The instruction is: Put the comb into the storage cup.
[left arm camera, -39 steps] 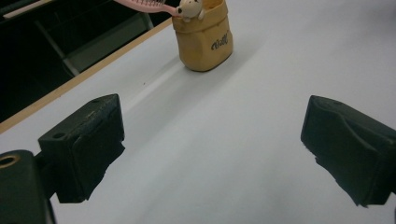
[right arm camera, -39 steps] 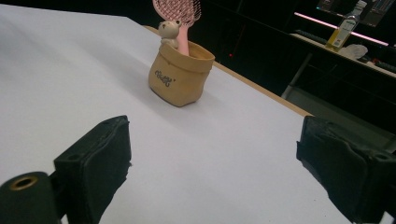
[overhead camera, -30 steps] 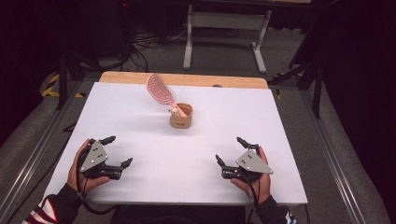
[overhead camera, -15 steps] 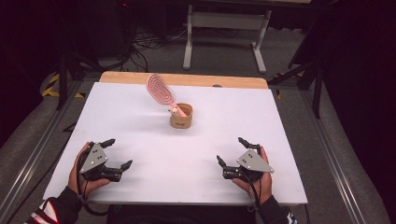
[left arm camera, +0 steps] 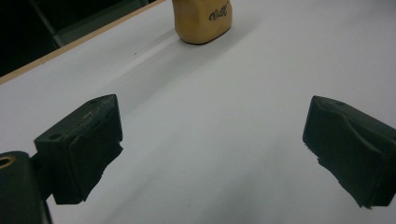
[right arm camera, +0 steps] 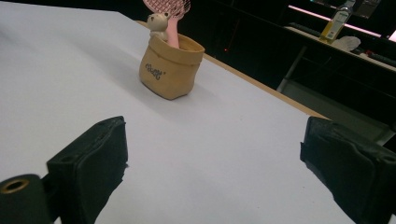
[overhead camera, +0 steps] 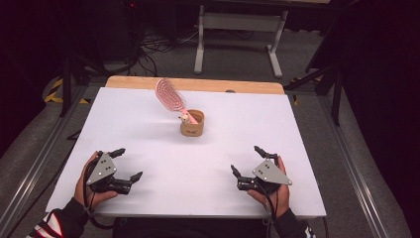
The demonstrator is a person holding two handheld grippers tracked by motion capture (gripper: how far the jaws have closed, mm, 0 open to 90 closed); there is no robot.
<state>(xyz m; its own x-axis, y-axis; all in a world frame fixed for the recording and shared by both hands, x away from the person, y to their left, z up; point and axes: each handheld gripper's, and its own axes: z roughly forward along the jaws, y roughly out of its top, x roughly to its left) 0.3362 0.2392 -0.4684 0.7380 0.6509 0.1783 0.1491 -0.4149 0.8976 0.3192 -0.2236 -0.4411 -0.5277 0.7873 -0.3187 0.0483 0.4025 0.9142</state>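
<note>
A pink hairbrush stands handle-down in a small tan pouch toward the far middle of the white bench, its head leaning up and to the left, so the soft pouch works as a holder that keeps the handle upright and easy to reach. The left hand-held gripper and right hand-held gripper rest at the near corners, well apart from the pouch. Both have jaws spread wide and empty, probably a ready stance before reaching in.
</note>
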